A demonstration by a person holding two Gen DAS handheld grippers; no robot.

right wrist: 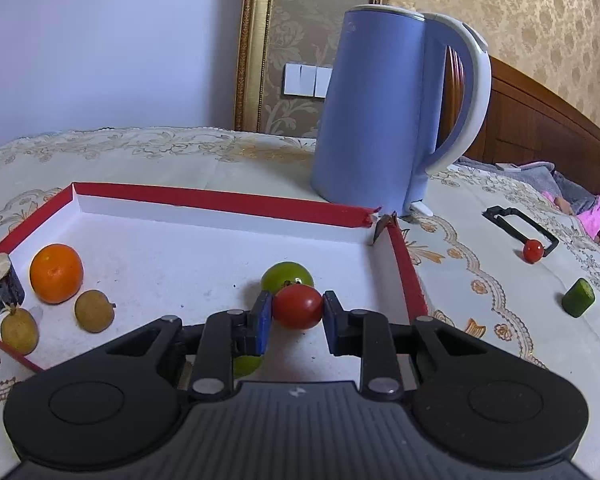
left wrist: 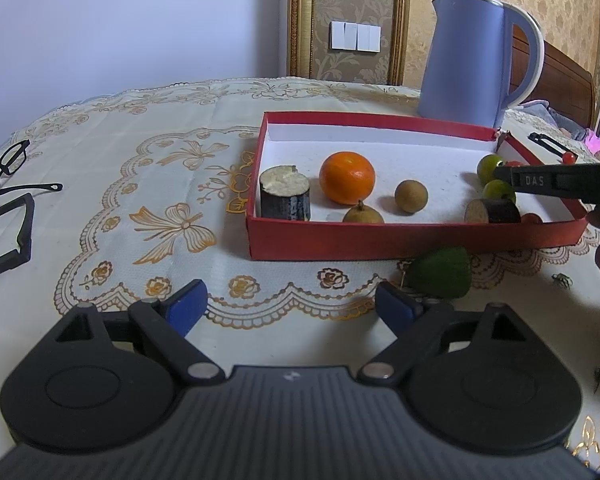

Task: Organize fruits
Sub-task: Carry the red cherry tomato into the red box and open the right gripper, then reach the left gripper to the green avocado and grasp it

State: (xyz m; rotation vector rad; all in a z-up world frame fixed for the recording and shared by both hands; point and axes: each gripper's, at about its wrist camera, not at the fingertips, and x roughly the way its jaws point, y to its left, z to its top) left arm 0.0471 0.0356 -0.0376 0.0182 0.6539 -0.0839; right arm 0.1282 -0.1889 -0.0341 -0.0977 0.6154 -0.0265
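Observation:
A red box (left wrist: 380,240) with a white floor (right wrist: 180,248) holds an orange (left wrist: 347,177), two brown longans (left wrist: 410,196), two dark sugarcane pieces (left wrist: 285,193), green fruits (left wrist: 490,166) and a cherry tomato (left wrist: 532,218). My right gripper (right wrist: 296,312) is shut on a red cherry tomato (right wrist: 298,306) over the box's right part, in front of a green fruit (right wrist: 287,274). My left gripper (left wrist: 288,306) is open and empty above the cloth, in front of the box. A large green fruit (left wrist: 440,272) lies just right of it.
A blue kettle (right wrist: 380,120) stands behind the box. Right of the box lie another cherry tomato (right wrist: 533,250), a black clip (right wrist: 516,224) and a green cucumber piece (right wrist: 578,297). Black glasses (left wrist: 4,168) and a black part (left wrist: 12,236) lie at the left.

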